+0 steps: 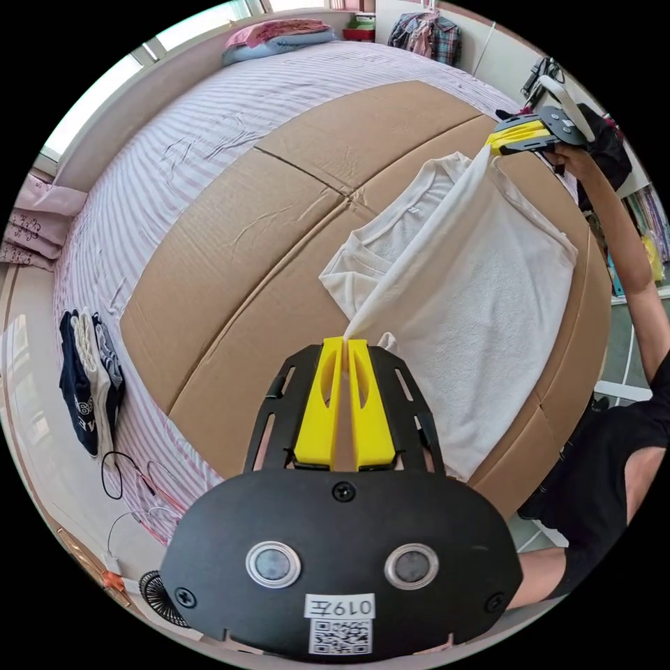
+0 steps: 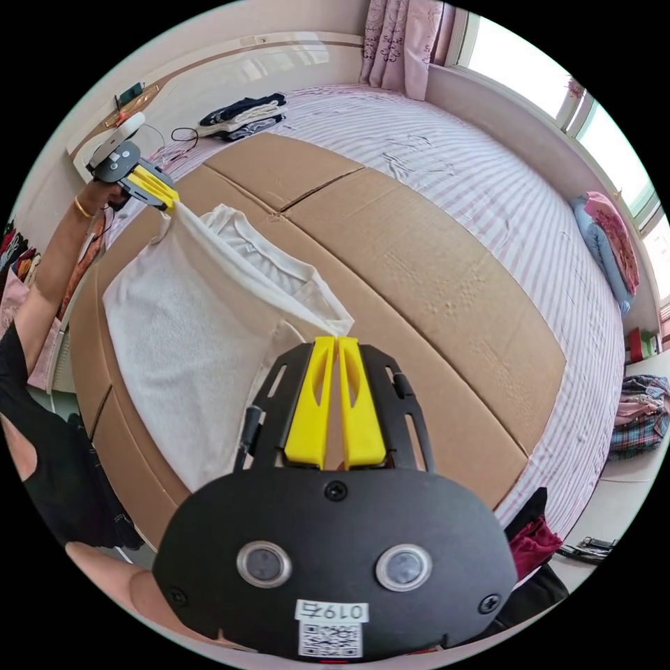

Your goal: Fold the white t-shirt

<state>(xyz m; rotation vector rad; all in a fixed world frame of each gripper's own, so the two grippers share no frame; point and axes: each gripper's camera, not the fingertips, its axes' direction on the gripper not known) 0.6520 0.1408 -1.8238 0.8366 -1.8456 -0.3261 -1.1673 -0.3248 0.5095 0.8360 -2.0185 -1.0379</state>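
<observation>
You hold the white t-shirt (image 1: 460,293) by its lifted edge, with the rest lying on the big brown cardboard sheet (image 1: 230,265) on the striped bed (image 1: 174,132). Your left gripper (image 1: 345,340) has its yellow jaws squeezed tight on one end of that edge, and your right gripper (image 2: 333,338) pinches the other end the same way. I think you are folding one side over. Keep the edge pulled straight between both grippers, move them together at the same height, and lay the cloth down flat so no bumps get trapped. The left gripper view shows a hanging plaid shirt (image 1: 427,35) at the far wall and a little round fan (image 1: 159,597). The right gripper view shows pink curtains (image 2: 403,42) instead.
</observation>
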